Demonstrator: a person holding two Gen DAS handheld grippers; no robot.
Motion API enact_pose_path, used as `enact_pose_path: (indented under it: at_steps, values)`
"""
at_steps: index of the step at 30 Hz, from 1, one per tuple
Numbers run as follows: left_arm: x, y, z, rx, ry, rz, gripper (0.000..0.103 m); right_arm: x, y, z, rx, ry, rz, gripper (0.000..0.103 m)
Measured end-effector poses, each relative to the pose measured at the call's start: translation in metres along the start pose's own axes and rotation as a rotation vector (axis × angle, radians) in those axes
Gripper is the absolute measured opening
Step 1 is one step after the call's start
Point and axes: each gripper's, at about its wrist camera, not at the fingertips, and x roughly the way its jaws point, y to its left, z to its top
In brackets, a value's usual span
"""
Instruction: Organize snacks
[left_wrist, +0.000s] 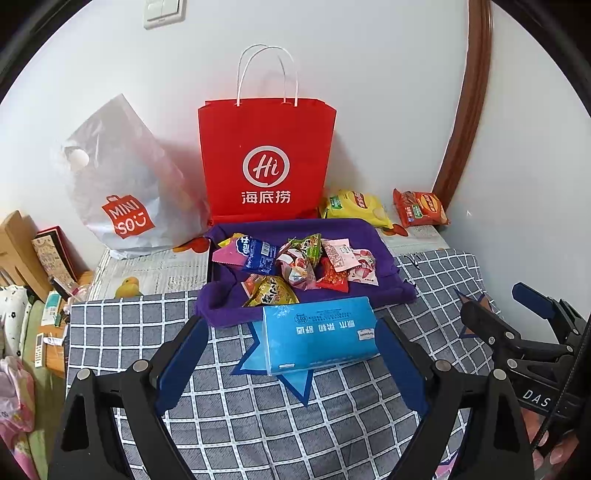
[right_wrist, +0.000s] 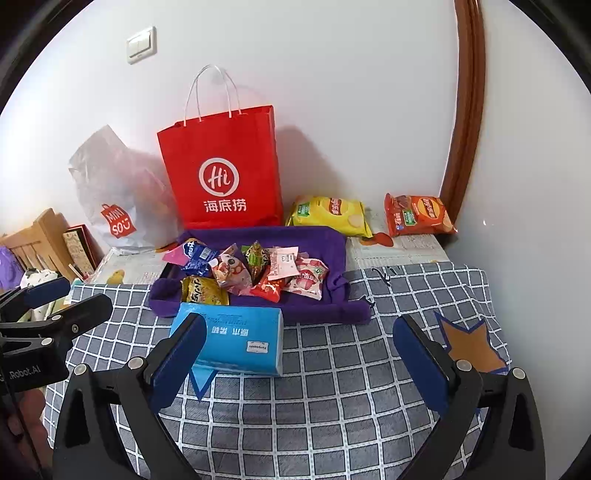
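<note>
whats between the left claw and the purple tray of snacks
A blue tissue pack lies there on the checked cloth, just ahead of the open left claw and against the purple tray; the left wrist view shows it.

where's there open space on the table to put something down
Bare checked cloth lies right of the blue tissue pack, before the purple tray. The back is crowded: red bag, white bag, two chip bags.

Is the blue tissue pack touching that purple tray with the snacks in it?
Touching. In the right wrist view the blue tissue pack has its far edge lying against the near rim of the purple tray, with no checked cloth visible between them; the left wrist view agrees.
</note>
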Motion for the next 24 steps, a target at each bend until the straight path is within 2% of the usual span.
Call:
enact_pose_path:
  at_steps: [24]
  values:
    - [-0.014,0.002,-0.004,-0.010,-0.003,0.008,0.091,-0.013,0.003,-0.002,0.002,-0.011,-0.003,0.100]
